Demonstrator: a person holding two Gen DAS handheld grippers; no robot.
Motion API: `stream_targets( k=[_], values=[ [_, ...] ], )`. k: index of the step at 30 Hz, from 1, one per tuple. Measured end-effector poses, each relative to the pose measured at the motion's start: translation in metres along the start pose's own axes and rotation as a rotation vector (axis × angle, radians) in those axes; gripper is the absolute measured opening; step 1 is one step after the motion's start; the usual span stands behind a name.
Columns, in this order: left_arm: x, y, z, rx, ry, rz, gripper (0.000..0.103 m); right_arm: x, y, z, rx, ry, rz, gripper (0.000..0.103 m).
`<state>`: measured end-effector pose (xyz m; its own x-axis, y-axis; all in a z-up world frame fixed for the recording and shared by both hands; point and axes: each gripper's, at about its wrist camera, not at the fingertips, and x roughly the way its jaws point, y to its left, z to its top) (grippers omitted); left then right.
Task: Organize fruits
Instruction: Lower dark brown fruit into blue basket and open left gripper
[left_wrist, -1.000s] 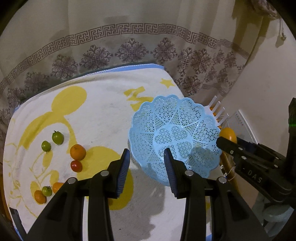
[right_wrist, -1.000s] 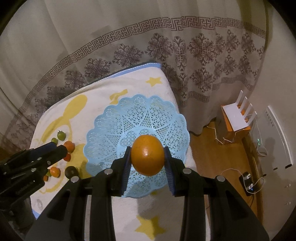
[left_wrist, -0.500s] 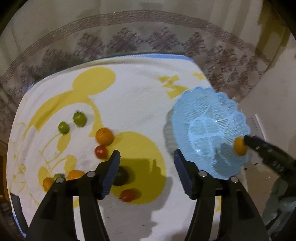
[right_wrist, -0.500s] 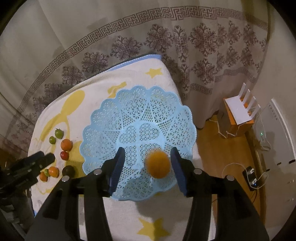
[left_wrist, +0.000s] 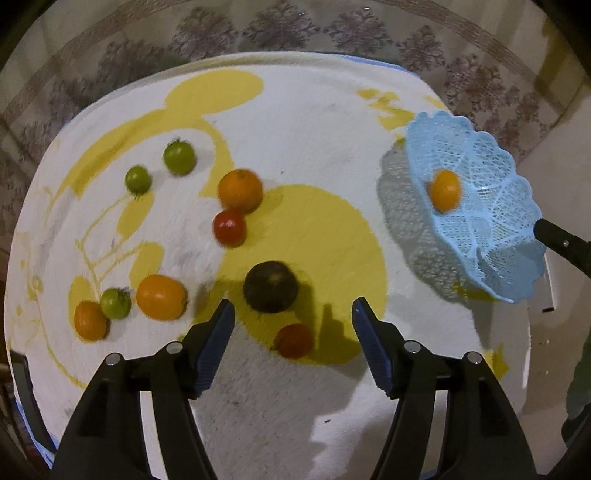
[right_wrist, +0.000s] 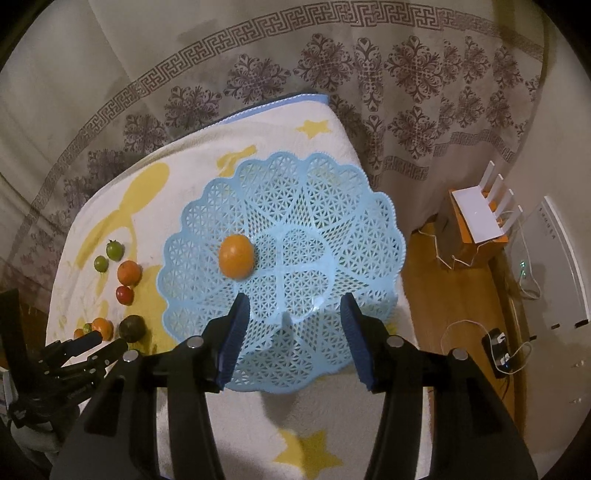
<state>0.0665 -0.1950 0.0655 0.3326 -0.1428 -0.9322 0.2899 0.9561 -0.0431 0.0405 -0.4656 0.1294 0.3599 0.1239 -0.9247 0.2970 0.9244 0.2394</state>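
A pale blue lattice basket (right_wrist: 369, 206) sits on the right of the towel-covered table, with one orange (right_wrist: 236, 256) lying inside it, left of its middle. My right gripper (right_wrist: 294, 300) hangs open above the basket's near side, with nothing between its pads. My left gripper (left_wrist: 293, 306) hovers over the loose fruit with its jaws opening and nothing gripped. Just beyond its tips lie a dark round fruit (left_wrist: 270, 286) and a small red tomato (left_wrist: 294, 340). Farther off are an orange (left_wrist: 240, 190) and a second red tomato (left_wrist: 229, 227).
Two green tomatoes (left_wrist: 179, 157) lie at the far left; an oval orange fruit (left_wrist: 161, 296), a green tomato (left_wrist: 115, 303) and a small orange (left_wrist: 90, 319) cluster near left. A patterned curtain (right_wrist: 406, 74) hangs behind. A white router (right_wrist: 480, 218) and cables sit on the floor at right.
My right gripper opened and the orange dropped into the basket, rolling left. My left gripper swung left and down from the basket to the loose fruit, with its jaws spreading wider.
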Motion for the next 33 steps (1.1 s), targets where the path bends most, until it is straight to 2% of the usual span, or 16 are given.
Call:
stream_targets(
  k=[5,9,11,14,16,24,28,33],
  values=[
    [0.010,0.009,0.002,-0.021,0.008,0.012,0.066,0.004,0.008,-0.002,-0.019,0.013,0.004,0.053],
    [0.033,0.015,0.007,-0.053,0.044,0.003,0.065,0.004,0.012,-0.005,-0.034,0.020,0.000,0.053],
    [0.041,0.018,0.008,-0.066,0.059,0.000,0.053,0.003,0.012,-0.006,-0.039,0.021,-0.007,0.053],
    [0.050,0.021,0.009,-0.082,0.072,-0.004,0.045,0.002,0.008,-0.007,-0.032,0.023,-0.015,0.053],
    [0.047,0.019,0.010,-0.072,0.065,-0.007,0.040,0.003,0.006,-0.008,-0.025,0.025,-0.018,0.053],
    [0.001,-0.009,0.028,-0.033,-0.015,-0.077,0.040,0.001,0.001,-0.008,0.000,0.014,-0.004,0.053],
    [-0.027,-0.044,0.047,0.028,-0.081,-0.135,0.040,-0.002,-0.004,-0.009,0.018,0.007,-0.004,0.053],
    [-0.033,-0.084,0.062,0.104,-0.102,-0.180,0.040,-0.007,-0.014,-0.012,0.046,-0.004,-0.010,0.053]
  ],
)
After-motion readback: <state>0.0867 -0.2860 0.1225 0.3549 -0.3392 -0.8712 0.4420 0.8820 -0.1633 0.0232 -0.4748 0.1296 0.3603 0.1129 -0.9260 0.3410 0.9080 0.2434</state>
